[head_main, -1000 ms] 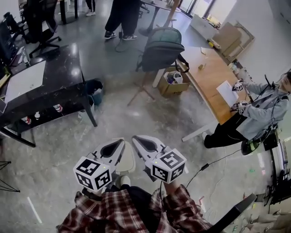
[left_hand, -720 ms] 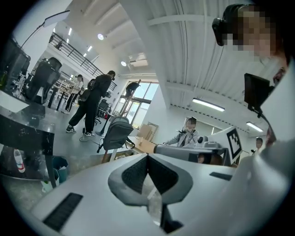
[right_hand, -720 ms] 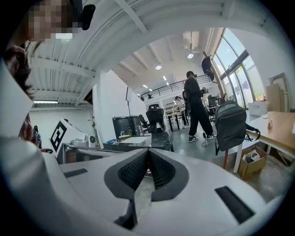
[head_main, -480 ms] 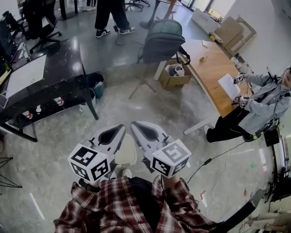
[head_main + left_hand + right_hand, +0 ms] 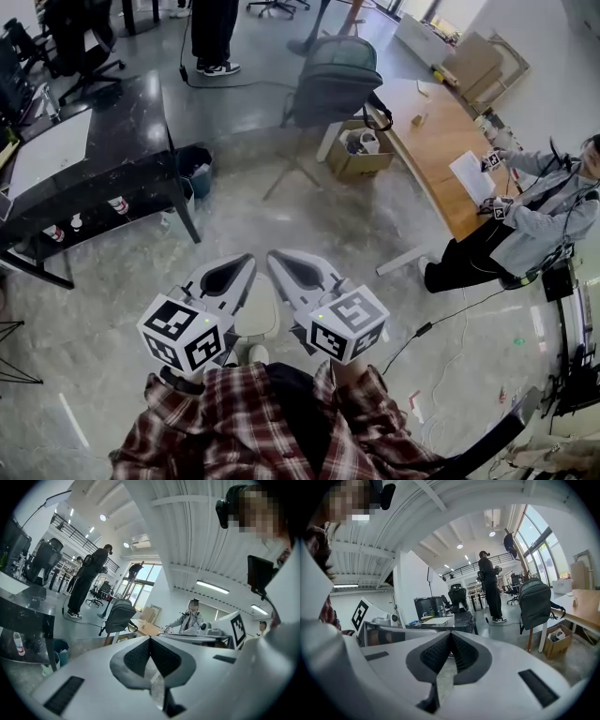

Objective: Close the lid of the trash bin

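Observation:
A small dark teal trash bin [image 5: 195, 173] stands on the floor by the black desk's leg, far ahead of both grippers; it also shows low at the left of the left gripper view as the bin [image 5: 59, 650]. I cannot make out its lid. My left gripper [image 5: 247, 260] and right gripper [image 5: 273, 257] are held close to my body, side by side, tips nearly touching. Both are shut with nothing between the jaws, as seen on the left gripper [image 5: 150, 640] and the right gripper [image 5: 451, 634].
A black desk [image 5: 112, 159] stands at the left. A grey backpack [image 5: 337, 82] hangs on a stand ahead, with a cardboard box [image 5: 359, 156] beside it. A person [image 5: 525, 230] sits at a wooden table [image 5: 436, 150] on the right. A cable [image 5: 441, 328] trails across the floor.
The head view has drifted slightly, so the room sits a little lower and the standing person at the top has moved left. Both grippers stay shut in the same pose.

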A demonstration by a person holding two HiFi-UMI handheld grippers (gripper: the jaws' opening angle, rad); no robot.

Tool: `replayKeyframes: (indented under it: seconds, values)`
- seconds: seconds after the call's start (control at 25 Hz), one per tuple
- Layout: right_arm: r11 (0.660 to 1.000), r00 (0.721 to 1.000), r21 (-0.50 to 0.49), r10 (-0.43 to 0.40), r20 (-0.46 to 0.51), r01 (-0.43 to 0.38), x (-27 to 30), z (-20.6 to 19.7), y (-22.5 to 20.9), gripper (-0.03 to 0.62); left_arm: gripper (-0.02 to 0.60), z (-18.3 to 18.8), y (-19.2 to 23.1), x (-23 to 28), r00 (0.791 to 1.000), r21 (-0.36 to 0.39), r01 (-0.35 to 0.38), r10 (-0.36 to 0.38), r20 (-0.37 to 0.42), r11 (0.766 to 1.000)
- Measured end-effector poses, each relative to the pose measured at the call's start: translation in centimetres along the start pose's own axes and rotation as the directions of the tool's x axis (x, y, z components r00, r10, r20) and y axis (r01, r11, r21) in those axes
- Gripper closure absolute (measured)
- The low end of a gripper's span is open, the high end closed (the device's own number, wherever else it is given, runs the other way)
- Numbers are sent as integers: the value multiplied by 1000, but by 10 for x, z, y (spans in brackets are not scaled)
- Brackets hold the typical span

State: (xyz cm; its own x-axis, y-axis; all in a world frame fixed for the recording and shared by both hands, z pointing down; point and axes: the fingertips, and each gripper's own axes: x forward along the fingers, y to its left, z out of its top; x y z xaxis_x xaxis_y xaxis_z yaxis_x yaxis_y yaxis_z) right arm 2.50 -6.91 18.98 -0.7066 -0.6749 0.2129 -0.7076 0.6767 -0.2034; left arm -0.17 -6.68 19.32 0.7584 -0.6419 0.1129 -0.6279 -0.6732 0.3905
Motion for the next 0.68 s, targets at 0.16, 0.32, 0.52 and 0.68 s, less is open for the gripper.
replayKeyframes:
  seconds: [0.16,0.32,0.52,0.68]
  values:
    - [1000,1000,3,-3,-4,3,-2,-1,0,582,571,-1,-2,1,1000,-2,3,-3,-5,1000]
    - [1000,1000,-1,1,-3,-1,-2,-1,1,582,571,-1,-4,1,1000,3,6,-6,-2,1000]
    - [1000,1000,-5,5,0,-5,-5,0,4,582,571,0,-7,-1,1000,9,4,-4,1,1000]
    - [1000,1000,-4,6,-1,-6,-5,0,4,582,571,1,-7,-1,1000,10,3,-3,0,1000]
